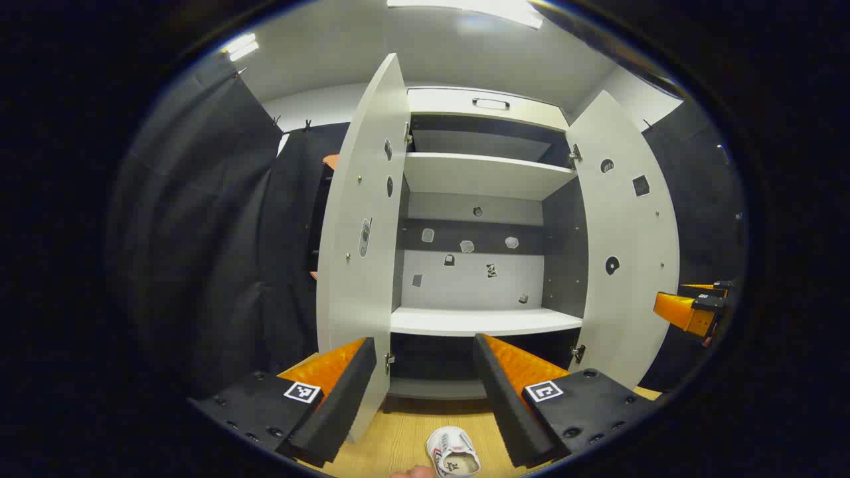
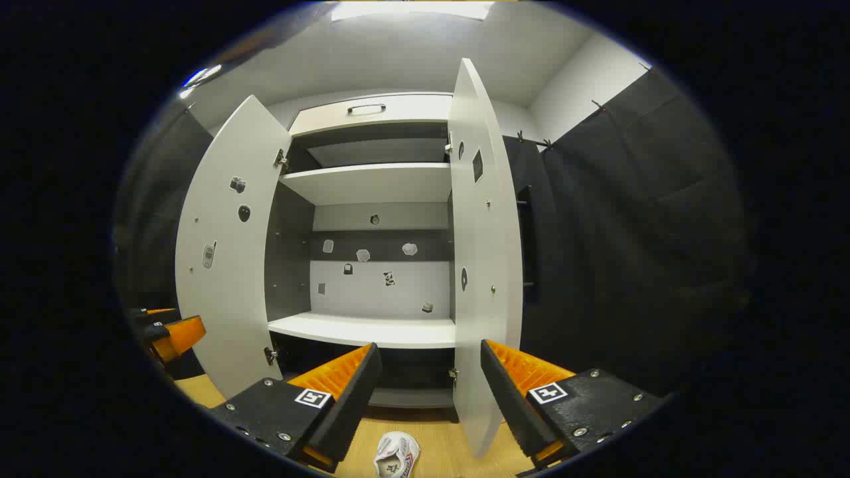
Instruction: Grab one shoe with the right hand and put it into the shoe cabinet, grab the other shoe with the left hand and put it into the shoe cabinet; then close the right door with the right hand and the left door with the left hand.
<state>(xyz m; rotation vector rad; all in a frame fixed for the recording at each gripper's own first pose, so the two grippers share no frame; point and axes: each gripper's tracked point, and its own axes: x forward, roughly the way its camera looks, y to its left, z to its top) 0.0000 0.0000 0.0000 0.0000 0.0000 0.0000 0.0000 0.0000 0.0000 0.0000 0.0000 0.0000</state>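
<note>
pale grey laminate forms the tall shoe cabinet, which is seen with both doors swung wide so that its shelves are laid open for loading. the left door and the right door are each seen edge-on or nearly so from the left gripper view, and small dark stickers are scattered on the doors and the back panel. the lower white shelf stands bare and is judged the likely place for the shoes.

the left gripper is held level before the cabinet with its fingers spread apart and nothing between them; the right gripper is likewise released and empty. both are aimed at the cabinet rather than down, so no shoe is yet grasped.

one small white shoe with red and blue side stripes is seen on the light wooden floor, just below the left gripper's fingers and in front of the cabinet, its opening turned toward the camera. a second white shoe, of like pattern, lies on the floor below the right gripper. both appear soft, light and child-sized in build; a grasp across the upper is judged to suit them.
</note>
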